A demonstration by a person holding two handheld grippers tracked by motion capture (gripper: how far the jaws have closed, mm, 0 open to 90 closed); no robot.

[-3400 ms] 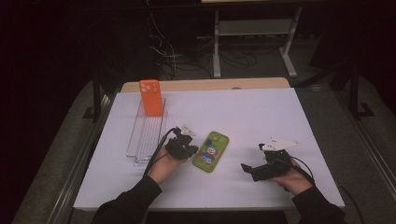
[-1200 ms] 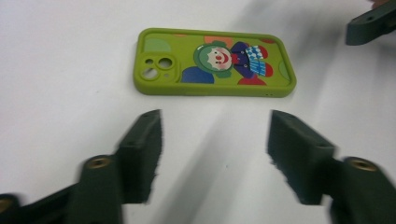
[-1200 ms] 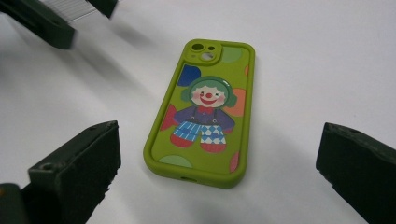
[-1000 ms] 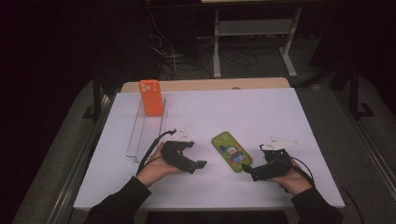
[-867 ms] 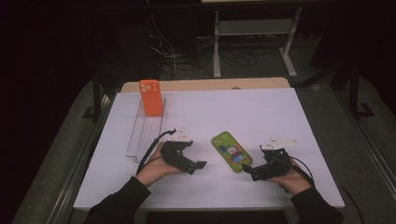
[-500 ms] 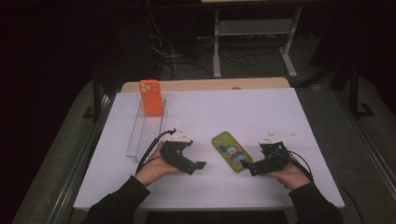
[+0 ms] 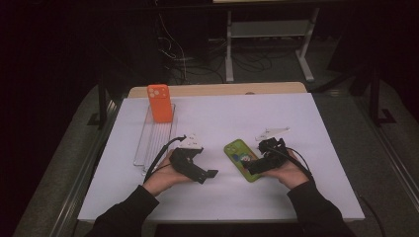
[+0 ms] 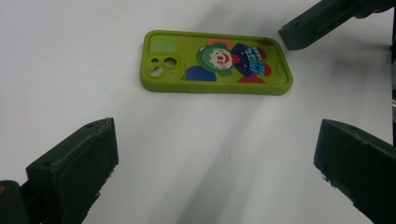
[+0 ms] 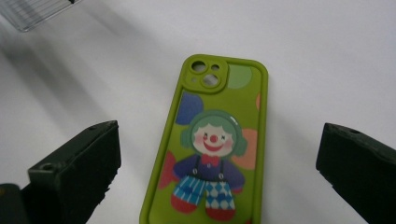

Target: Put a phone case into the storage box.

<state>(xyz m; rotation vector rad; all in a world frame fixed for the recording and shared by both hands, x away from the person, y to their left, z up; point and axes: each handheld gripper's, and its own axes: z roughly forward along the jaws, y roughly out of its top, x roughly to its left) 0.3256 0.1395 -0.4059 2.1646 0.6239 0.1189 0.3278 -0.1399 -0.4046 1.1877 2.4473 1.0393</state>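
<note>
Orange case (image 7: 160, 102) stands in clear rack (image 7: 154, 140) at 11 o'clock. Green case (image 7: 241, 159) flat; right gripper (image 7: 253, 167) and left gripper (image 7: 210, 174) both gape wide. Clown print shows in the gripper views.

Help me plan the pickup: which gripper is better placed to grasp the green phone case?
Right, probably. The right gripper sits at the green phone case, jaws open to either side of it in its own view. The left gripper is open too, but the case lies farther ahead, sideways.
</note>
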